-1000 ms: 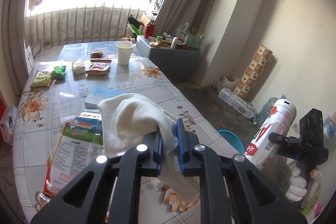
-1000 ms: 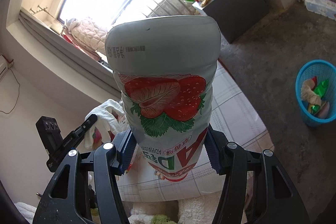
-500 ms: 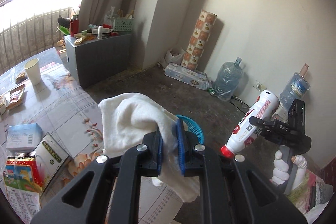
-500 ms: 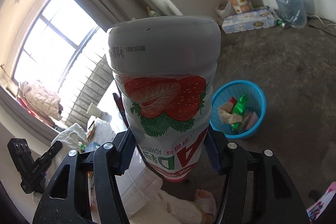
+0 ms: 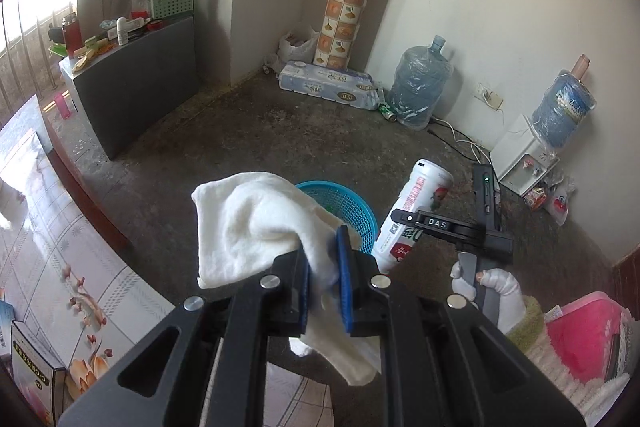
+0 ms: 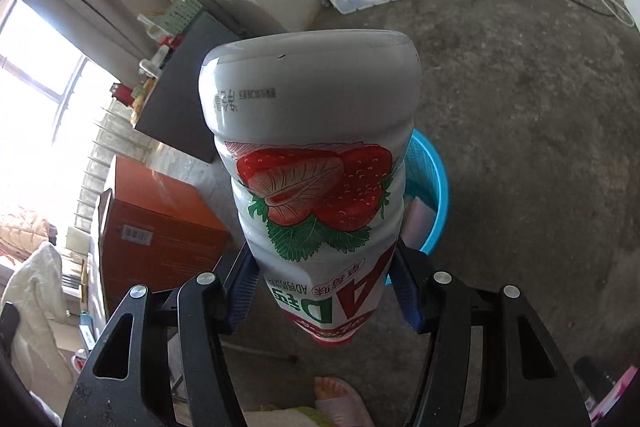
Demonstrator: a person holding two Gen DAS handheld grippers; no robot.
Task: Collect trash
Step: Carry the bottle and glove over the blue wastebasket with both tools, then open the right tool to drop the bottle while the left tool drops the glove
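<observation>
Clamped tight in the left gripper (image 5: 322, 281), seen from its own wrist camera, is a crumpled white cloth (image 5: 256, 227), bunched up and hanging above the near-left rim of the blue basket (image 5: 362, 217) on the floor. To the right, a gloved hand (image 5: 490, 287) carries the right gripper (image 5: 404, 217), its bar printed "DAS", with the white bottle (image 5: 416, 211) tipped over the basket's right side. I'd bring the cloth fully over the opening before letting go, since it could drape over the rim.

From the right wrist camera, the right gripper (image 6: 322, 301) is closed on the bottle (image 6: 312, 163) near its capped end, base pointing away. The label shows strawberries and large "AD" with Chinese writing. The basket (image 6: 434, 187) sits just behind it; I'd release only once centred above it.
</observation>
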